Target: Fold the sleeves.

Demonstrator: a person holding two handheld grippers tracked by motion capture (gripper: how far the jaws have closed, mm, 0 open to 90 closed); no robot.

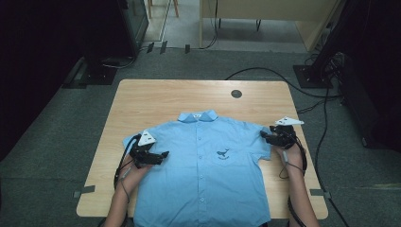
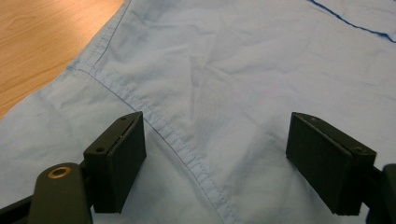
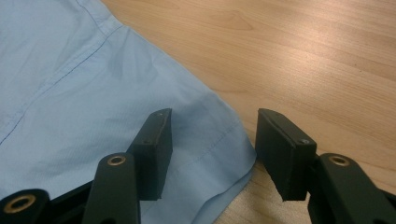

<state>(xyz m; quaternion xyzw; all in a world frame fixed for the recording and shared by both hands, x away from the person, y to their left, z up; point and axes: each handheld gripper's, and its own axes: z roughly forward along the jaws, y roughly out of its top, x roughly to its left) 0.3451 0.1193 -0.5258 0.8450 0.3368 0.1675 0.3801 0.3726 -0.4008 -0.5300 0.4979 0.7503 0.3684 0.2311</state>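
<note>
A wooden table (image 1: 142, 101) carries a light blue short-sleeved shirt (image 1: 203, 161), spread flat with its front up, collar on the far side and a small dark whale emblem (image 1: 222, 153) on the chest. The left gripper (image 1: 161, 154) hovers over the shirt's left sleeve and shoulder; in the left gripper view its jaws stand wide apart, a stitched seam (image 2: 182, 144) of the cloth running between them, the pads not pressing on the fabric. The right gripper (image 1: 265, 136) sits at the opposite sleeve. In the right gripper view its jaws stand half apart, the sleeve's corner (image 3: 224, 158) between them, not pinched.
</note>
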